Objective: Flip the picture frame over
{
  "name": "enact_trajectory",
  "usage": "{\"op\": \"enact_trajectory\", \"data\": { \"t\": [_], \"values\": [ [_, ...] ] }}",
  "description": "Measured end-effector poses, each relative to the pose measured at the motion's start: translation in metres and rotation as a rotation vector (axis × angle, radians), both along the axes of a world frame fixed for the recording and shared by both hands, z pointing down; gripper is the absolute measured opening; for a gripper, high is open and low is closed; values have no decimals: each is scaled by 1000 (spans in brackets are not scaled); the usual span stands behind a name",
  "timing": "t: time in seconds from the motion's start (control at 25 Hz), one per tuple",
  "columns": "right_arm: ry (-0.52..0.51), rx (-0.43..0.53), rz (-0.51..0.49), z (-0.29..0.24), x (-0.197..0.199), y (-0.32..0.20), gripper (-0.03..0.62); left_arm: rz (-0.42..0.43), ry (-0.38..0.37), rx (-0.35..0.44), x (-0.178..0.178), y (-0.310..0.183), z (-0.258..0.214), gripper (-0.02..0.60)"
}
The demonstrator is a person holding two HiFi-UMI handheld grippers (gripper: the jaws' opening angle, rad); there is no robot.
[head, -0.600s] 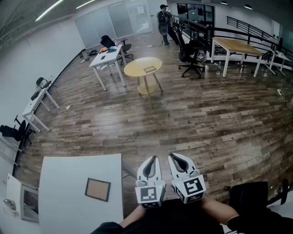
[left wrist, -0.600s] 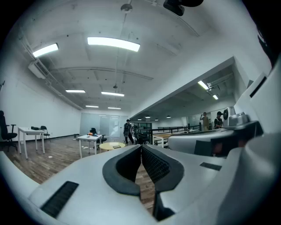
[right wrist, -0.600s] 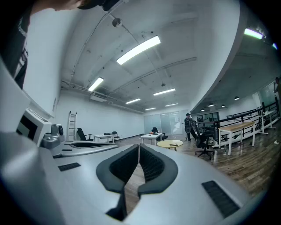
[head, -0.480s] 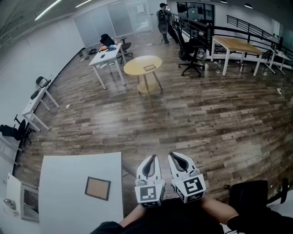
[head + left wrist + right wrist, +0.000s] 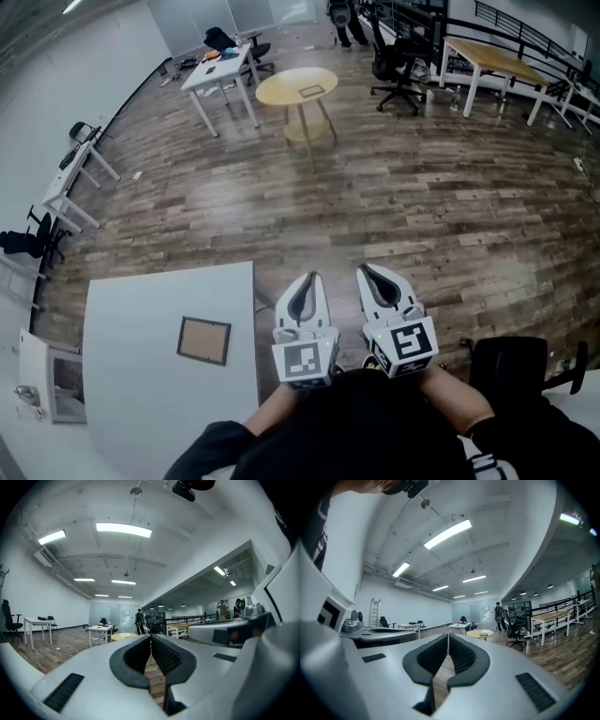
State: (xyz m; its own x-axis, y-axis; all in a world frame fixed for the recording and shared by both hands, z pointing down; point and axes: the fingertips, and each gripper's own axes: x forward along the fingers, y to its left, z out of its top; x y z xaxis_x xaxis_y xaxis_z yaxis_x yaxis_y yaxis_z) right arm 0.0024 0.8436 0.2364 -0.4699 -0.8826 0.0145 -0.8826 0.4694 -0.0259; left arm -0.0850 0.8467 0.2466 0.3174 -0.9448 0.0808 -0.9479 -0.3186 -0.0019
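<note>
A small picture frame (image 5: pixel 204 340) with a dark rim and a brown board face lies flat on the white table (image 5: pixel 141 394) at the lower left of the head view. My left gripper (image 5: pixel 312 279) and right gripper (image 5: pixel 364 272) are held side by side over the wooden floor, to the right of the table and clear of the frame. Both point level and away from me. The left gripper (image 5: pixel 150 637) has its jaws together with nothing between them, and so does the right gripper (image 5: pixel 448 636).
A round yellow table (image 5: pixel 296 86) and a white desk (image 5: pixel 217 69) stand far off across the wooden floor. A black office chair (image 5: pixel 517 375) sits close at my lower right. A person (image 5: pixel 341 17) stands at the far end.
The head view has tipped further down and shifted a little, so the table and frame sit slightly higher in the picture. Both grippers keep their place in front of me, still shut.
</note>
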Motion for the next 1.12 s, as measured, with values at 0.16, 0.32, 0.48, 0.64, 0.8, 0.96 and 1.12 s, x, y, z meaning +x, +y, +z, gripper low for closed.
{"op": "enact_trajectory", "data": {
  "t": [0.16,0.32,0.48,0.64,0.8,0.96,1.12],
  "values": [
    [-13,16,68,-3,19,-24,23,-38,28,42,-20,-17,-1,28],
    [-9,-24,116,7,22,-28,23,-59,39,5,-44,-15,15,28],
    [3,-48,137,16,17,-27,25,-62,41,-17,-57,-19,26,28],
    [13,-68,139,22,12,-29,23,-63,45,-26,-64,-25,30,28],
    [16,-74,126,27,7,-40,23,-68,49,-33,-66,-37,35,28],
    [4,-81,116,33,10,-59,23,-67,37,-38,-59,-54,40,28],
    [-15,-85,109,37,17,-89,23,-63,24,-48,-47,-81,44,28]
  ]
}}
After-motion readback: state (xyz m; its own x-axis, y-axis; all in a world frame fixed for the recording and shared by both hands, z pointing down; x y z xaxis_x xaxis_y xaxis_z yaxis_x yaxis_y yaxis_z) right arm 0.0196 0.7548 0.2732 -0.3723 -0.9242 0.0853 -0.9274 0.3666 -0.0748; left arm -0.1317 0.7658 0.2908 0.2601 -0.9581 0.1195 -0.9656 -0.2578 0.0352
